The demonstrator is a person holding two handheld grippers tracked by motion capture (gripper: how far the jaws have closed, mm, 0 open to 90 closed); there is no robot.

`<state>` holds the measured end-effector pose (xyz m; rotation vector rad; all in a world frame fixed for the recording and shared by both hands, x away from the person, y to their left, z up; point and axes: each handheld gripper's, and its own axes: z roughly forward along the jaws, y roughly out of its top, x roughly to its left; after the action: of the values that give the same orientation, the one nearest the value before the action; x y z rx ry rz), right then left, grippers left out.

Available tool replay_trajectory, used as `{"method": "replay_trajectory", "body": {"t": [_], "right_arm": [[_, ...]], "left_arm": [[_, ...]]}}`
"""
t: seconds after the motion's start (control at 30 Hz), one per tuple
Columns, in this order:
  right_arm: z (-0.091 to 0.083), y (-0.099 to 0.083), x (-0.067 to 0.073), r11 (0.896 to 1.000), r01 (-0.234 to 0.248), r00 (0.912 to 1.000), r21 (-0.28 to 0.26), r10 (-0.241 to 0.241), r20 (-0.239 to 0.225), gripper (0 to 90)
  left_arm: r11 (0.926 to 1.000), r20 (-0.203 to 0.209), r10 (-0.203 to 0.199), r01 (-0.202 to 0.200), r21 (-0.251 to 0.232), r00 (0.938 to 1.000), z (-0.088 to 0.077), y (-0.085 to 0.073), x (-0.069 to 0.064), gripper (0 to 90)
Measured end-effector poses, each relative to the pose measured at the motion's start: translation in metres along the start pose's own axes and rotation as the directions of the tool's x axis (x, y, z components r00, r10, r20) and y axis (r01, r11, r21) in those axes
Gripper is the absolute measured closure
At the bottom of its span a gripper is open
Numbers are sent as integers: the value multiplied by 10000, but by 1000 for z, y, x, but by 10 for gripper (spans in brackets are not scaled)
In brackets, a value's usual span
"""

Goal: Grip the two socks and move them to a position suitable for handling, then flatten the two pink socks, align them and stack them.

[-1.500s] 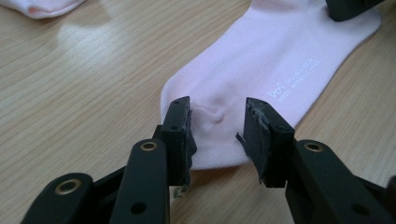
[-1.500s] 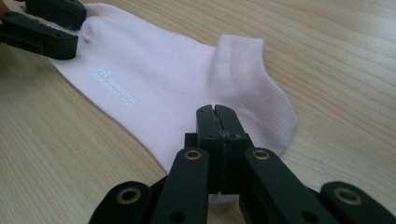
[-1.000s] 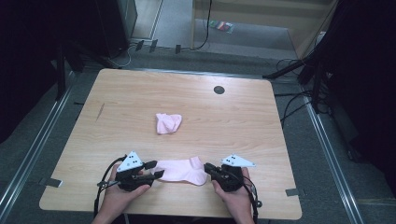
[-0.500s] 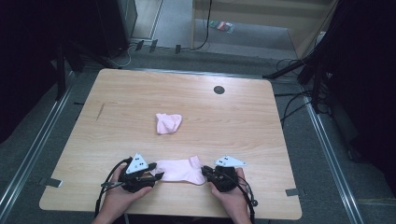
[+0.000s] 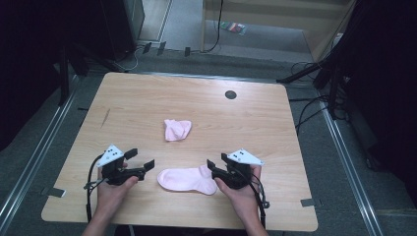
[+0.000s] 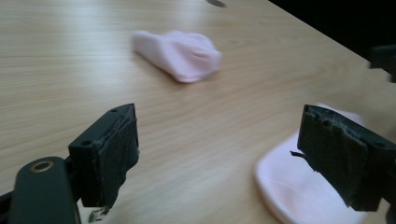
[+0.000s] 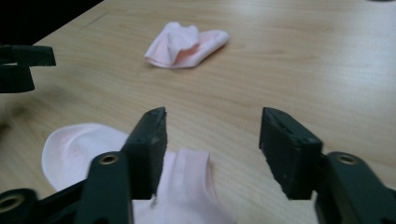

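A pink sock (image 5: 188,179) lies flat on the worktop (image 5: 295,147), near the edge where the person sits, at about 6 o'clock on the worktop. A moment ago both grippers were pinching its two ends. Now they have let go.

The left gripper (image 5: 142,164) has slid away toward 9 o'clock. Its jaws have just opened and now stand wide, with nothing between them. In the left gripper view the toe end of the sock (image 6: 299,186) sits off to one side, just past one jaw, and bare wood shows in the gap.

The right gripper (image 5: 212,168) has lifted a little. Its jaws have just opened too and stand about half wide. In the right gripper view the cuff end of the sock (image 7: 187,186) lies under and just in front of the jaws, but the pads do not press on it.

So the sock rests on its own now, stretched out smooth, with no hand holding it. That step looks done.

A second pink sock (image 5: 176,129) is still crumpled up in a little heap in the middle of the worktop, at about 12 o'clock from the flat one and well apart from it. My guess is that it comes next: the grippers would reach up to it, grab it, and bring it to the flat sock to make a pair.
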<state>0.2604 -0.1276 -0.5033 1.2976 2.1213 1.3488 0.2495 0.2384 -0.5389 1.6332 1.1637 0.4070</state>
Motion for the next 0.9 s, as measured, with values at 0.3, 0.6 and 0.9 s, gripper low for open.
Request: {"method": "replay_trajectory", "body": {"t": [0.3,0.6,0.9], "right_arm": [[36,30,22,9986,437,9988,286,-431,-218,448],[93,65,26,9960,417,9991,789,-417,-15,640],[150,84,22,9848,-215,9997,1724,225,-36,643]], "left_arm": [[9982,-506,-603,600,-83,9969,2,-5,16,29],[9986,-762,-490,505,176,9959,7,-6,12,46],[9983,-814,-516,536,225,9953,8,-6,12,56]]}}
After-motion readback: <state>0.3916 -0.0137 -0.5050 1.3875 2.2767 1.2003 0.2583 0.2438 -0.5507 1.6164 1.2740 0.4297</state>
